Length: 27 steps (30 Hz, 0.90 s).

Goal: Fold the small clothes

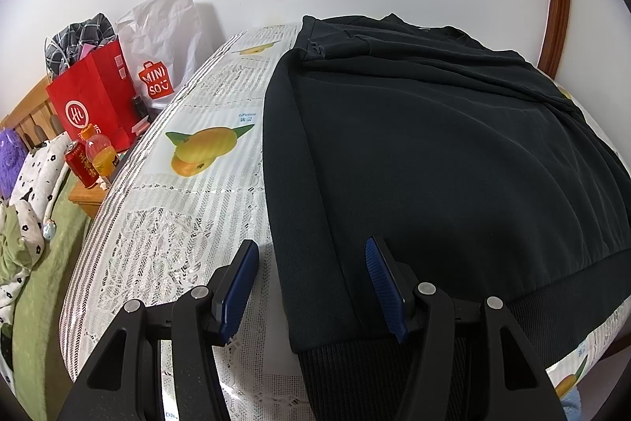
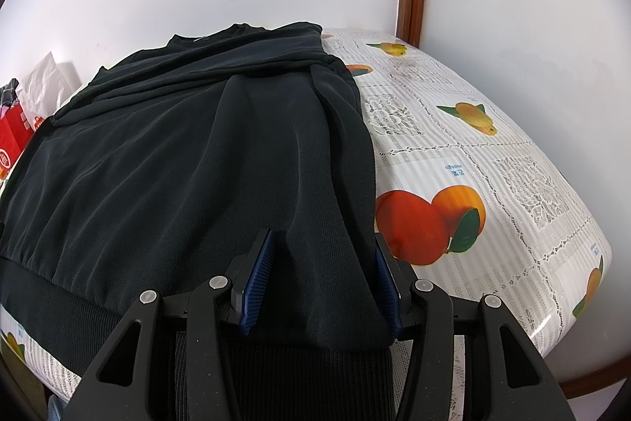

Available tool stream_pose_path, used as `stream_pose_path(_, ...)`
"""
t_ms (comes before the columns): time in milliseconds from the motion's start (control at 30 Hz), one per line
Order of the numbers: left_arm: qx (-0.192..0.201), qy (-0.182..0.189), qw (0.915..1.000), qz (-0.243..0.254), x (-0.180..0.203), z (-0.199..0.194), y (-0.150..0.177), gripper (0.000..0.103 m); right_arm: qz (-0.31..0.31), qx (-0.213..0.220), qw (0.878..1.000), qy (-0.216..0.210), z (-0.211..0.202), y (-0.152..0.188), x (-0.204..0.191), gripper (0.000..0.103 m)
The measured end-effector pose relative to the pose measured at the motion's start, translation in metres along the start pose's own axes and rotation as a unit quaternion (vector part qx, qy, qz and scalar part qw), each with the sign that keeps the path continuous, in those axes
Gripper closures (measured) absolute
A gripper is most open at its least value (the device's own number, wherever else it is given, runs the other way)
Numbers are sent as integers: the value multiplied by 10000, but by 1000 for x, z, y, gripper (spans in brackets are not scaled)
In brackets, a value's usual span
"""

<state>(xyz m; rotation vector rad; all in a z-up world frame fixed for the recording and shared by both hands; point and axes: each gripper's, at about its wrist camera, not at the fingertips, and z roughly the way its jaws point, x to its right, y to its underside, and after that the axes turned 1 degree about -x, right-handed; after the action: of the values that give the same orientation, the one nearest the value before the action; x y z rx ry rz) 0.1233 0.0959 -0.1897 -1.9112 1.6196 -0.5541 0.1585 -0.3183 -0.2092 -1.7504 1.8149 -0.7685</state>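
Both tools stand apart at the near hem of the dark sweatshirt (image 1: 453, 152): left tool (image 1: 311, 255) and right tool (image 2: 321, 243) grip nothing on the bench (image 2: 493, 164).

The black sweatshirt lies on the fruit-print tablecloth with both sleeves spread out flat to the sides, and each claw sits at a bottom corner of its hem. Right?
Not quite. The sleeves are not spread out: on the black sweatshirt they are folded in across the body, the cuff lying near the collar in the left wrist view. The rest holds: it lies on the fruit-print tablecloth, with the left claw and right claw at the hem corners.
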Motion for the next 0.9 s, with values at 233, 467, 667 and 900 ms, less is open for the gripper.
stream_pose_path(233, -86, 59, 9999, -72, -2, 1, -2, 48, 57, -40, 10000, -44, 0, -1, 1, 55)
stream_pose_path(467, -252, 187, 9995, 31, -6, -1, -1, 48, 7, -183, 9995, -259, 0, -4, 7, 54)
stream_pose_path(667, -272, 311, 9987, 288, -7, -8, 6, 49, -173, -47, 9991, -395, -6, 5, 10, 52)
stream_pose_path(900, -271, 471, 9982, 251, -5, -10, 7, 66, -133, -138, 9986, -492, -4, 2, 13, 53)
